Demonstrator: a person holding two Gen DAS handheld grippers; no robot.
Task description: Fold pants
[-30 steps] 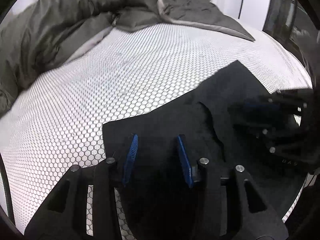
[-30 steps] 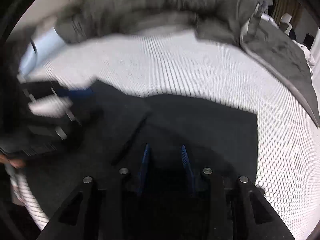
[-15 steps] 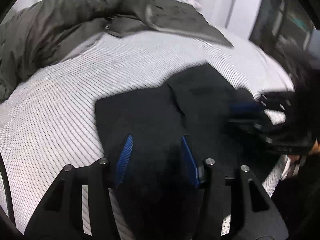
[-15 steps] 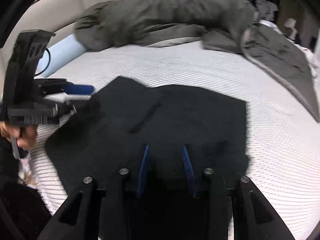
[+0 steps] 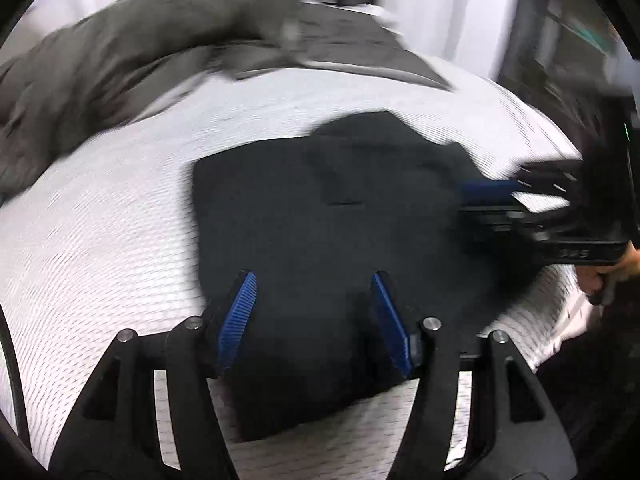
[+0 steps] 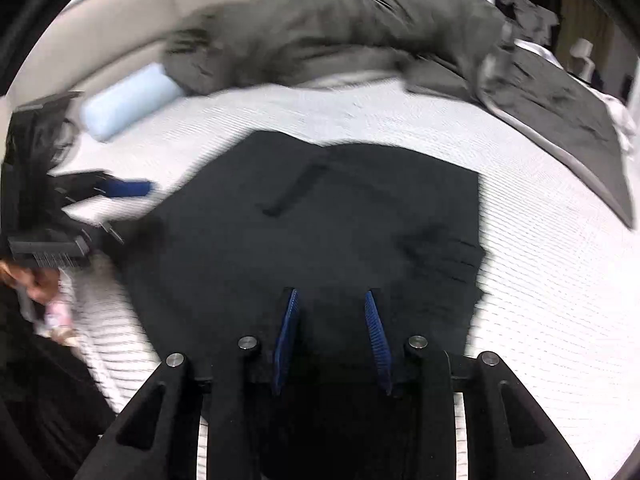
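Black pants lie folded into a flat, roughly square shape on the white bed sheet. My left gripper hovers over their near edge. Its jaws are opening, and nothing is pinched between the blue pads. The right gripper shows at the right side of the pants, blurred. In the right wrist view the pants spread out ahead of my right gripper, whose pads stand apart above the cloth without pinching it. The left gripper sits off the pants' left edge there.
A rumpled grey duvet is heaped along the far side of the bed. A light blue bolster pillow lies at the far left. The person's hand holds the left gripper's handle near the bed's edge.
Both grippers have drawn back from the pants, so more of the folded cloth shows in each view. The left gripper's jaws have widened. The pants lie still.
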